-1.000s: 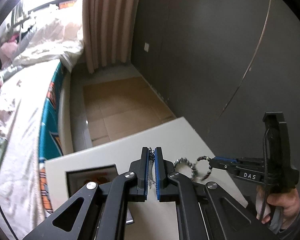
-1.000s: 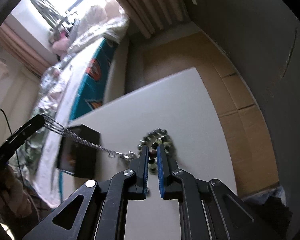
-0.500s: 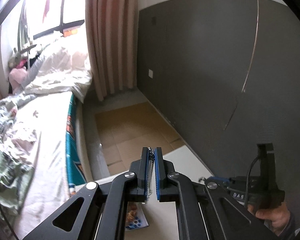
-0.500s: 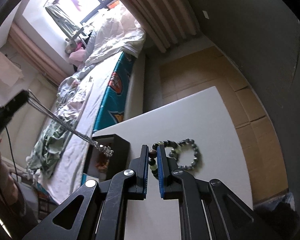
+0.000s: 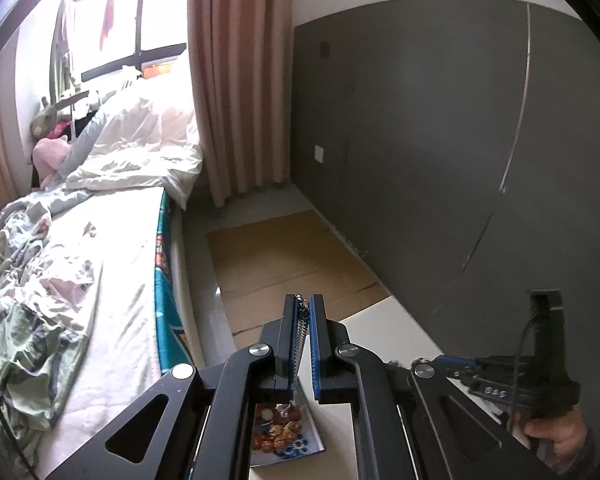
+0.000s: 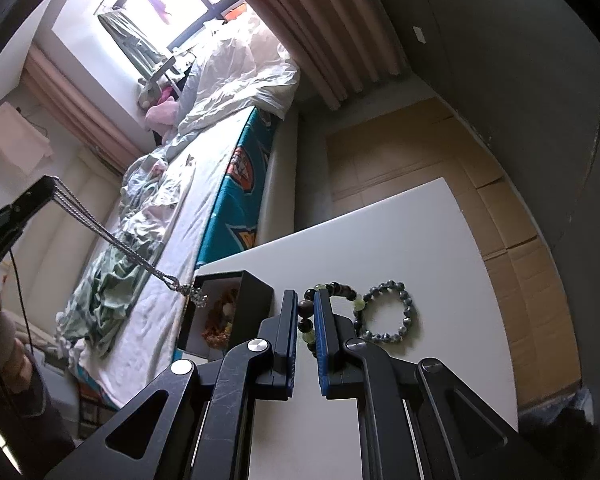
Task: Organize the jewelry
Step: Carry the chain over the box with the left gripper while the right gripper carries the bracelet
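A white table (image 6: 400, 240) stood beside the bed (image 6: 204, 184). A black open box (image 6: 236, 312) sat at its bed-side edge. Right of the box lay a grey bead bracelet (image 6: 388, 312).

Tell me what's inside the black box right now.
The black box holds a heap of orange-gold pieces on a pale lining. The silver chain, pinched in the left gripper, hangs above it. The near wall hides the rest.
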The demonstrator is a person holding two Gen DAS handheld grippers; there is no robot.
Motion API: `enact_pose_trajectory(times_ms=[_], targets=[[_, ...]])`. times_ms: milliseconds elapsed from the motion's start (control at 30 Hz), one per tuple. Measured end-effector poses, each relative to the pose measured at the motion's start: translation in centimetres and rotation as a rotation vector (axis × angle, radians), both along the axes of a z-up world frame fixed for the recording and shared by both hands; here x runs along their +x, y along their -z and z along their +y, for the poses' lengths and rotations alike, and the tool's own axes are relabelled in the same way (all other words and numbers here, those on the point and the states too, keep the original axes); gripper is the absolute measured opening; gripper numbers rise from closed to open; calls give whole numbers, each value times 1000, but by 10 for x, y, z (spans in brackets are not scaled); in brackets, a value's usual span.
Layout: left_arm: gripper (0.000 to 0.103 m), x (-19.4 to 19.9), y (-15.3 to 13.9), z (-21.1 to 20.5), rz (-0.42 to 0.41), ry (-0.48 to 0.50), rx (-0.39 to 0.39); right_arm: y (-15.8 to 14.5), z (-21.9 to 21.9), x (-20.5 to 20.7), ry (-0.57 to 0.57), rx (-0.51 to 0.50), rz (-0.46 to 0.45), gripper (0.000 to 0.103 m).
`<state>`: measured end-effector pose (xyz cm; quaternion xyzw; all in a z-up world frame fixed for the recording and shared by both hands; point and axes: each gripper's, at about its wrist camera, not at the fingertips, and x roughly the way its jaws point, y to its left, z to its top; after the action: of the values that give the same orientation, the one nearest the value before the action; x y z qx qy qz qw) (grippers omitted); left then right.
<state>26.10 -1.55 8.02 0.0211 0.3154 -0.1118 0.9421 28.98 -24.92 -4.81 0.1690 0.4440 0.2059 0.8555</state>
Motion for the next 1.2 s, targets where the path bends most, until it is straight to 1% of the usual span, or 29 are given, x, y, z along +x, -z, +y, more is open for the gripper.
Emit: enact_pose_trajectory(times_ms=[167,400,533,633,833,967,1100,1200], targets=[[5,8,16,15,30,-27,-3,0,8,2,-17,-13,-1,10],[5,13,21,33,36,-55,-9,3,16,6,-28,-25,7,10],[5,15,26,35,41,-61,-4,6,19,9,-32,-32,13,10],[5,16,34,37,55,-68,-11,6,21,10,-35,-39,15,10],[5,27,70,49,110,-114,-33,7,26,11,-37,-48,17,10],[5,30,89,58,143,-126,-58,6,31,10,-42,-54,12,10],[5,33,103,62,178,-125,-63,6,34,12,-37,-52,8,10],[5,37,113,67,208,-128,-84,6,38,13,-34,-51,4,10]])
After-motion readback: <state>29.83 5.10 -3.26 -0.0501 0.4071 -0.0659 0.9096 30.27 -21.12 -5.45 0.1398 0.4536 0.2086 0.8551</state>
